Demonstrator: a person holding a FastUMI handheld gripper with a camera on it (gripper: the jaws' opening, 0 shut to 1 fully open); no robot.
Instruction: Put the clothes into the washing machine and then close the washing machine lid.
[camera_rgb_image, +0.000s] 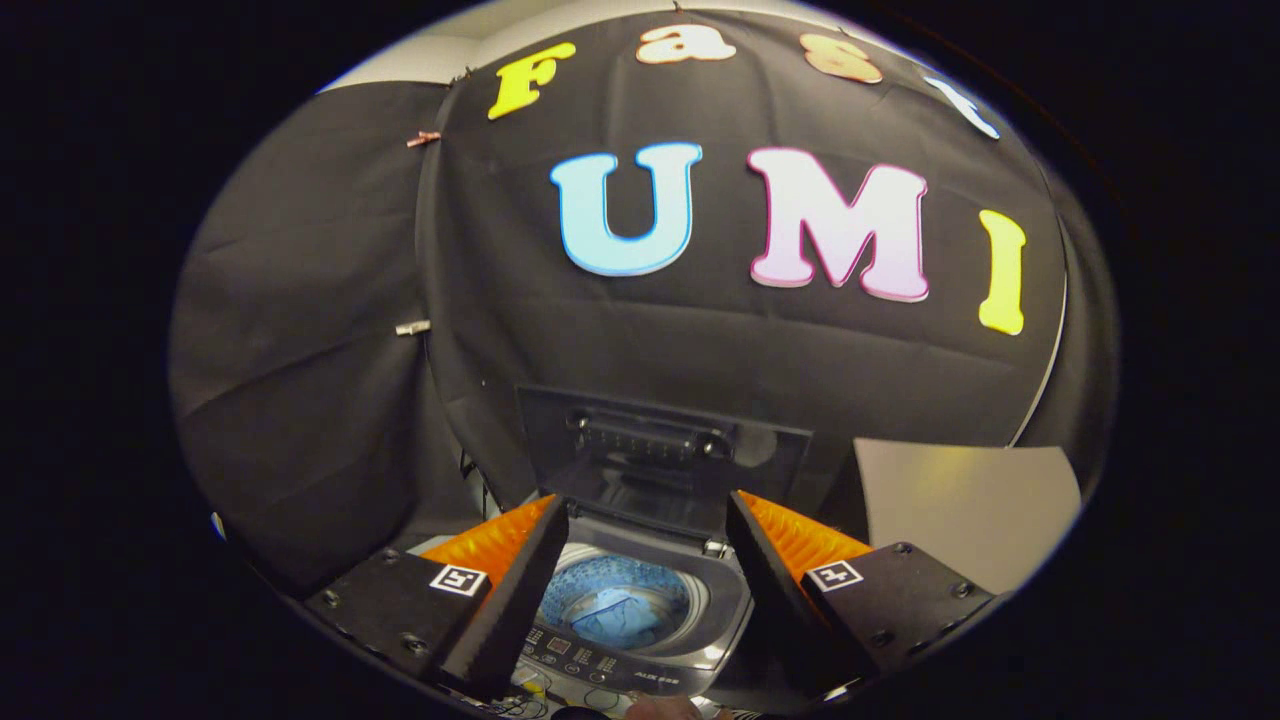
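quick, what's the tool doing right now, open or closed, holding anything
Tool: open, holding nothing, above the washer; its lid is up.

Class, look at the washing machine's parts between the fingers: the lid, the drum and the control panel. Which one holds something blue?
The drum: blue cloth lies inside it. The lid stands raised behind; the control panel lies in front. The hand-held gripper is open.

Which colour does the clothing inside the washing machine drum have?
Blue. The clothing lies in the drum, seen in the gripper view between the open gripper fingers.
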